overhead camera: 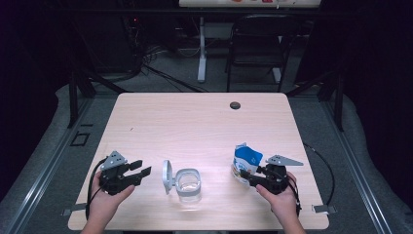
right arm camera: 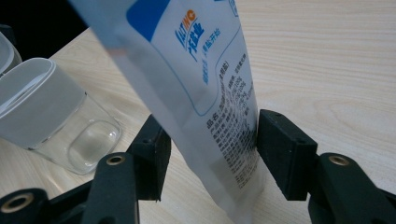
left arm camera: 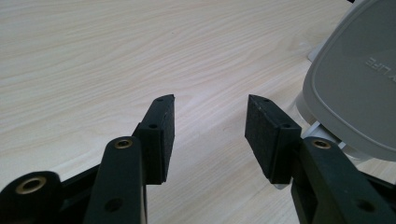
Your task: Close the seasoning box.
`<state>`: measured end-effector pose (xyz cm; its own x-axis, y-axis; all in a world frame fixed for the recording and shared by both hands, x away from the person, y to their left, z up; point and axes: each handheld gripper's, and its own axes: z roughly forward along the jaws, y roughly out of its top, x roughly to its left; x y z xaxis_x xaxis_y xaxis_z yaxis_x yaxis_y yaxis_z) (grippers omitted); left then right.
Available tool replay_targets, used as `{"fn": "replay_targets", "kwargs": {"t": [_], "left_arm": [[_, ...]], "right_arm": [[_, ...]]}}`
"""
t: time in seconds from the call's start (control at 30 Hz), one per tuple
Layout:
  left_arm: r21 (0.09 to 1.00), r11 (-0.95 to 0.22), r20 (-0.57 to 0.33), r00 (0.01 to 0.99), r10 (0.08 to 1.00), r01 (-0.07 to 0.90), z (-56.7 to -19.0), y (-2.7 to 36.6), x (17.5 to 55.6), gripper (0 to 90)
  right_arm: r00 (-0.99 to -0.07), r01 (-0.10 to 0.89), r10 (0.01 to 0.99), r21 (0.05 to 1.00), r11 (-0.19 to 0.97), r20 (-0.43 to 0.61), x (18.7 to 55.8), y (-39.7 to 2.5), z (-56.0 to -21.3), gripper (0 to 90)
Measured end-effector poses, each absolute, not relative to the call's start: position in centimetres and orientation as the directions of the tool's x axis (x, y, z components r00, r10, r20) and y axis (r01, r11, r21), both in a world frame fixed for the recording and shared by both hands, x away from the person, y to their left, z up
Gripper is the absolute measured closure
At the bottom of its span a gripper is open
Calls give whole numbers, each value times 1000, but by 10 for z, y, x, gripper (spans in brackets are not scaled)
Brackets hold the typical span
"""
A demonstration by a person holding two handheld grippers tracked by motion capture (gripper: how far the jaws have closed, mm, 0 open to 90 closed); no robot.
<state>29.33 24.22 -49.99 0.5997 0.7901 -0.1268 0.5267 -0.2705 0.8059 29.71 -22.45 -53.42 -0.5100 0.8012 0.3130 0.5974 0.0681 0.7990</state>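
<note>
At the near right of a pale wood-grain table (overhead camera: 204, 122), a blue-and-white printed pouch (overhead camera: 245, 164) is held upright between the jaws of the right gripper (overhead camera: 249, 178), its torn top open and leaning slightly. In the right gripper view the pouch (right arm camera: 205, 93) is seen pinched low down, the black pads (right arm camera: 280, 149) pressed against its sides. Just to its left, at the near middle of the table, a clear glass jar (overhead camera: 188, 185) is stood with its grey hinged lid (overhead camera: 167, 176) flipped open towards the left. The left gripper (overhead camera: 141, 171) is kept near the lid but apart from it, jaws spread and holding nothing; in the left gripper view the lid (left arm camera: 355, 88) is seen just beyond the right pad (left arm camera: 264, 135).

A spill is judged the main risk: the pouch is soft and gripped low, so it could fold or slip when tilted, and its contents could be scattered past the jar's narrow mouth. The jar is unsteadied by either gripper, so a nudge from the pouch could shift it, and the raised lid could be knocked shut.

The table is otherwise bare, save a dark round cable hole (overhead camera: 235, 105) at the far edge. Beyond it, a dim room is seen, with a black folding chair (overhead camera: 258, 44), a white table leg (overhead camera: 201, 48), trailing cables (overhead camera: 146, 58) and grey flooring.
</note>
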Motion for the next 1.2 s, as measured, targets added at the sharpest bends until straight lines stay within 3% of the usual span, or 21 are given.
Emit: {"fn": "replay_targets", "kwargs": {"t": [0.47,1.2], "left_arm": [[810,-264,-129,598,791,523,-499,244,293,533],[810,-267,-124,597,793,523,-499,246,294,533]], "right_arm": [[-485,637,780,771,4,396,302,-227,-541,405],[-479,629,799,777,24,364,303,-220,-548,362]]}}
